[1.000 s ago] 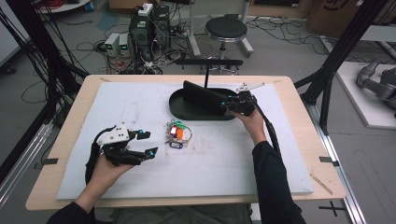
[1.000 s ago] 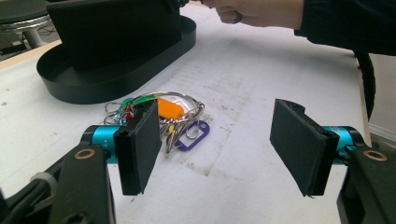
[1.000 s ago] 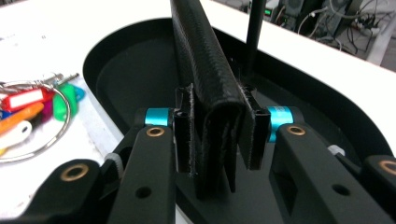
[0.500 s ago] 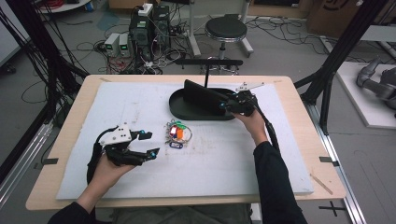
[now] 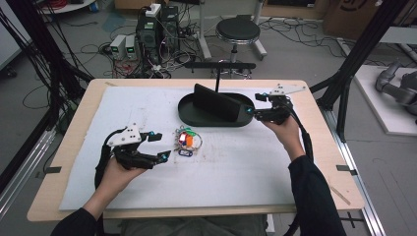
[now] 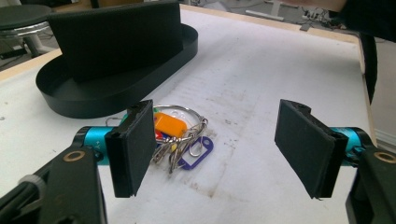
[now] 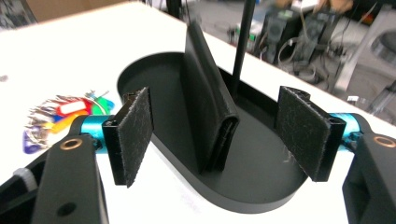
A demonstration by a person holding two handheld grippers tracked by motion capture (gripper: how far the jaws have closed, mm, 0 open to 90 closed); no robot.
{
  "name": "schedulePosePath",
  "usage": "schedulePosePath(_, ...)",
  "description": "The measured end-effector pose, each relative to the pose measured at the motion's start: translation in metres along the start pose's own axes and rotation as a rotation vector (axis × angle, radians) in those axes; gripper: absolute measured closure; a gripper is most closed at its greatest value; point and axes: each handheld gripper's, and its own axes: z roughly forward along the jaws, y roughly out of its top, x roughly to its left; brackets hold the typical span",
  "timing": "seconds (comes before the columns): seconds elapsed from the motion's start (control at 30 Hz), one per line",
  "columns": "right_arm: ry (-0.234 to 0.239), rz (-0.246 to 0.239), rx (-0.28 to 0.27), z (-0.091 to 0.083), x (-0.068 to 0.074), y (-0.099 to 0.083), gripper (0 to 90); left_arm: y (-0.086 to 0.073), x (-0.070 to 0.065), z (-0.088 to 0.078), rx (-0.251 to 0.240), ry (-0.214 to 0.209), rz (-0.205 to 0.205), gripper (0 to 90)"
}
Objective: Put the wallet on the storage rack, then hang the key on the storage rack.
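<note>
A black oval tray [image 5: 196, 118] sits at the table's far middle, and a black folded wallet [image 5: 216, 101] stands upright in it. A bunch of keys with coloured tags [image 5: 188, 142] lies in front of the tray. My right gripper [image 5: 253, 104] hovers just off the tray's right end. Its jaws have just been opening and stand open, facing the wallet's edge [image 7: 205, 107] without touching it. My left gripper [image 5: 161, 145] rests left of the keys [image 6: 180, 135]. Its jaws have also just been opening a little, and nothing lies between them.
A white mat [image 5: 246, 167] covers most of the wooden table [image 5: 339, 191]. A thin black post [image 7: 243, 42] rises behind the tray. Beyond the far edge are a stool [image 5: 237, 30], computers and cables on the floor.
My right gripper has moved right and up, away from the tray's end, and its jaws have spread wide. My left hand has stayed in place.
</note>
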Motion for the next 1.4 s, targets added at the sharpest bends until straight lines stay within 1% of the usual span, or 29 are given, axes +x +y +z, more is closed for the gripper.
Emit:
schedulePosePath(0.07,-0.014,-0.010,-0.022,-0.013,0.003,-0.003,28.6,-0.001,0.002,0.001,-0.002,0.006,-0.007,27.4)
schedulePosePath(0.17,-0.037,-0.007,-0.040,-0.030,0.008,-0.010,26.9,-0.003,0.006,0.002,-0.009,0.015,-0.017,26.6)
schedulePosePath(0.2,-0.052,0.001,-0.048,-0.036,0.010,-0.013,26.6,-0.004,0.008,0.001,-0.019,0.022,-0.031,26.5)
schedulePosePath(0.23,-0.077,0.017,-0.057,-0.043,0.013,-0.017,25.3,-0.005,0.009,0.001,-0.021,0.027,-0.032,26.5)
schedulePosePath(0.3,-0.121,0.031,-0.077,-0.051,0.019,-0.023,24.4,-0.007,0.011,0.000,-0.024,0.043,-0.046,26.5)
schedulePosePath(0.33,-0.149,0.049,-0.091,-0.057,0.024,-0.028,24.5,-0.007,0.012,0.000,-0.021,0.049,-0.046,26.5)
schedulePosePath(0.4,-0.183,0.058,-0.104,-0.063,0.029,-0.034,24.5,-0.009,0.013,-0.002,-0.024,0.061,-0.041,26.5)
schedulePosePath(0.5,-0.210,0.095,-0.131,-0.071,0.040,-0.045,27.6,-0.008,0.014,-0.005,-0.034,0.077,-0.044,26.5)
schedulePosePath(0.53,-0.233,0.107,-0.154,-0.075,0.046,-0.052,27.8,-0.008,0.015,-0.005,-0.035,0.081,-0.041,26.5)
schedulePosePath(0.6,-0.254,0.121,-0.179,-0.078,0.052,-0.059,30.4,-0.007,0.015,-0.005,-0.042,0.087,-0.039,26.5)
schedulePosePath(0.63,-0.254,0.122,-0.190,-0.079,0.053,-0.063,31.4,-0.006,0.015,-0.005,-0.045,0.087,-0.040,26.5)
schedulePosePath(0.7,-0.248,0.133,-0.185,-0.082,0.056,-0.067,31.9,-0.006,0.015,-0.005,-0.048,0.085,-0.042,26.5)
schedulePosePath(0.77,-0.233,0.150,-0.188,-0.084,0.055,-0.068,31.9,-0.006,0.017,-0.003,-0.049,0.085,-0.042,26.5)
schedulePosePath(0.8,-0.237,0.153,-0.187,-0.085,0.055,-0.069,32.0,-0.006,0.018,-0.002,-0.051,0.086,-0.050,26.5)
schedulePosePath(0.83,-0.242,0.161,-0.186,-0.086,0.055,-0.070,32.2,-0.006,0.020,-0.001,-0.046,0.090,-0.049,26.5)
schedulePosePath(0.9,-0.225,0.168,-0.188,-0.086,0.054,-0.072,32.2,-0.007,0.021,0.000,-0.041,0.096,-0.056,26.5)
schedulePosePath(0.93,-0.231,0.171,-0.181,-0.085,0.054,-0.072,32.3,-0.007,0.021,0.001,-0.042,0.095,-0.060,26.5)
schedulePosePath(0.97,-0.232,0.169,-0.175,-0.084,0.054,-0.073,32.5,-0.006,0.021,0.001,-0.036,0.095,-0.058,26.6)
schedulePosePath(1.03,-0.221,0.164,-0.162,-0.082,0.055,-0.075,34.9,-0.006,0.021,0.003,-0.031,0.104,-0.070,28.9)
schedulePosePath(1.1,-0.226,0.128,-0.144,-0.078,0.058,-0.077,33.8,-0.007,0.021,0.006,-0.028,0.105,-0.075,29.1)
schedulePosePath(1.17,-0.233,0.079,-0.136,-0.074,0.062,-0.078,33.8,-0.007,0.022,0.008,-0.021,0.105,-0.077,30.2)
schedulePosePath(1.23,-0.243,0.038,-0.113,-0.071,0.066,-0.078,34.0,-0.007,0.022,0.012,-0.008,0.108,-0.082,32.1)
schedulePosePath(1.3,-0.247,0.014,-0.092,-0.067,0.069,-0.078,36.3,-0.007,0.022,0.016,0.012,0.120,-0.093,34.6)
schedulePosePath(1.37,-0.241,-0.003,-0.086,-0.065,0.070,-0.078,39.2,-0.008,0.023,0.020,0.019,0.112,-0.105,37.0)
schedulePosePath(1.4,-0.238,-0.008,-0.087,-0.065,0.071,-0.077,39.5,-0.008,0.023,0.022,0.030,0.120,-0.110,37.6)
